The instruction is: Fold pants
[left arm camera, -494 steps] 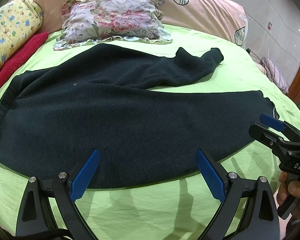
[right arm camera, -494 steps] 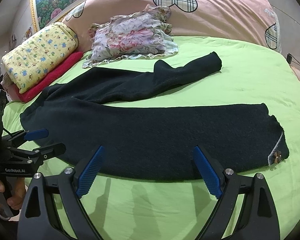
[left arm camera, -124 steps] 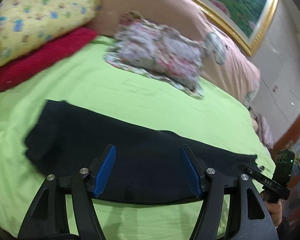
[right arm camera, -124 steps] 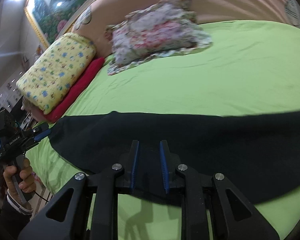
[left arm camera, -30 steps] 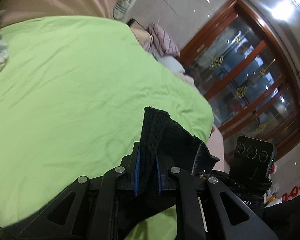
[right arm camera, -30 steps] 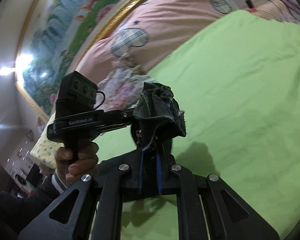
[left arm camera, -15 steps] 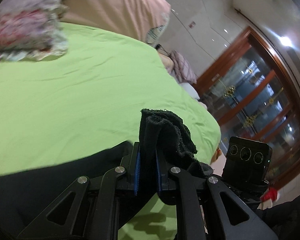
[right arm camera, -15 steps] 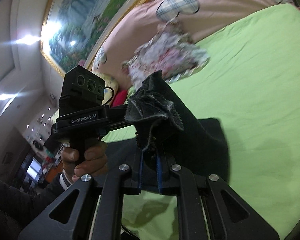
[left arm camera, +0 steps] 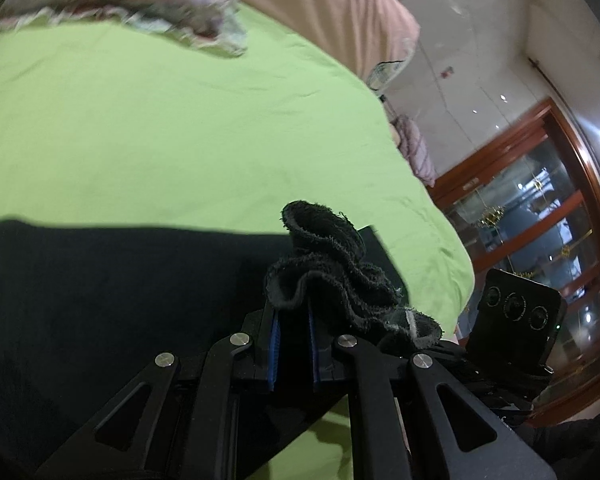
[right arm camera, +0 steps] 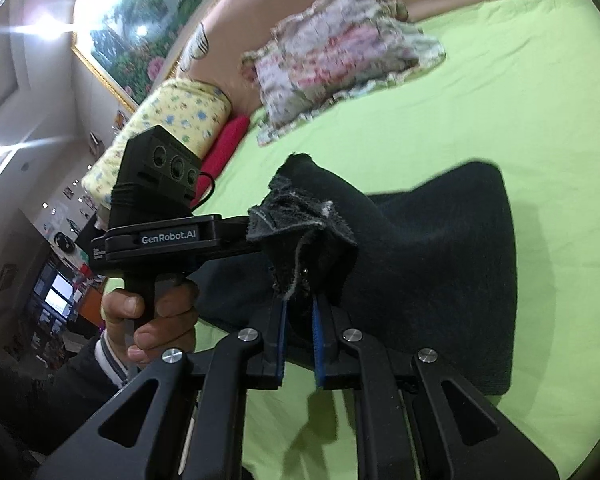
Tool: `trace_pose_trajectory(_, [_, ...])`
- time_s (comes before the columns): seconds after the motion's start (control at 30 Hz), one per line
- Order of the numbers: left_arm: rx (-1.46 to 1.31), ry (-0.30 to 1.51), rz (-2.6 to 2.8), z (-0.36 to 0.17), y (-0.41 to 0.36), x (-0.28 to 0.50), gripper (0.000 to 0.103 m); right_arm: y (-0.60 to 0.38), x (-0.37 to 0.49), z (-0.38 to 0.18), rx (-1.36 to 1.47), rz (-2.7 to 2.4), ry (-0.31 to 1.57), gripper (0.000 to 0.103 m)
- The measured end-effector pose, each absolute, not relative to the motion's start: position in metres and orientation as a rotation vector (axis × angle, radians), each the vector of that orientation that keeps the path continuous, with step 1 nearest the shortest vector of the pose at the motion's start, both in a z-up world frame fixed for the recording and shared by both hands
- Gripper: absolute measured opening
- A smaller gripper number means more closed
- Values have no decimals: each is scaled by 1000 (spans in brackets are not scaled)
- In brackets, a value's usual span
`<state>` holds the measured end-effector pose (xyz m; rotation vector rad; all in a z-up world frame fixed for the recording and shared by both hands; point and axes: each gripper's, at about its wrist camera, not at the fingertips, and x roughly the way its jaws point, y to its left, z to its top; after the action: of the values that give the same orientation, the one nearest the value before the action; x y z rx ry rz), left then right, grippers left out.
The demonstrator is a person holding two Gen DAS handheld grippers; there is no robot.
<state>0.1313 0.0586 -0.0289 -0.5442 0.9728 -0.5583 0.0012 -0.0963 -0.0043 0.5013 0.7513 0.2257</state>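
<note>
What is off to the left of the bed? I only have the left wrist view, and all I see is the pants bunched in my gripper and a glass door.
Observer: A yellow patterned bolster lies on a red cushion at that edge, beside the floral pillow.
Operator: Is my right gripper shut on the pants?
Observer: Yes. The right gripper pinches a frayed edge of the pants, close to the left gripper.
Operator: Is the rest of the fabric off the bed?
Observer: No. Beyond the raised edge it drapes down onto the green sheet.
</note>
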Motion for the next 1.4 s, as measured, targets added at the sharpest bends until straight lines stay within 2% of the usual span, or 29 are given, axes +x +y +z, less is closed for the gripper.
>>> trace_pose_trajectory(0.3, [-600,976,-457,-42,83,118,10,-90,9,-17,476,212,810,16])
trace_pose_trajectory(0.43, [-630,953,-395,-40,97,103,16,-87,10,-17,485,237,806,31])
trace_pose_trajectory(0.5, [-643,946,-365,-40,104,95,19,-83,10,-16,481,249,807,35])
trace_pose_trajectory(0.8, [-738,887,-246,-35,135,55,36,-74,10,-14,491,251,813,36])
trace_pose_trajectory(0.9, [-745,874,-219,-31,139,46,42,-66,11,-12,473,264,817,39])
trace_pose_trajectory(1.13, [-773,842,-165,-27,154,24,44,-52,15,-8,461,294,818,41])
trace_pose_trajectory(1.2, [-782,826,-136,-26,162,12,55,-48,18,-6,457,303,817,41])
trace_pose_trajectory(1.4, [-830,770,-60,-20,182,-19,61,-34,29,1,426,336,822,41])
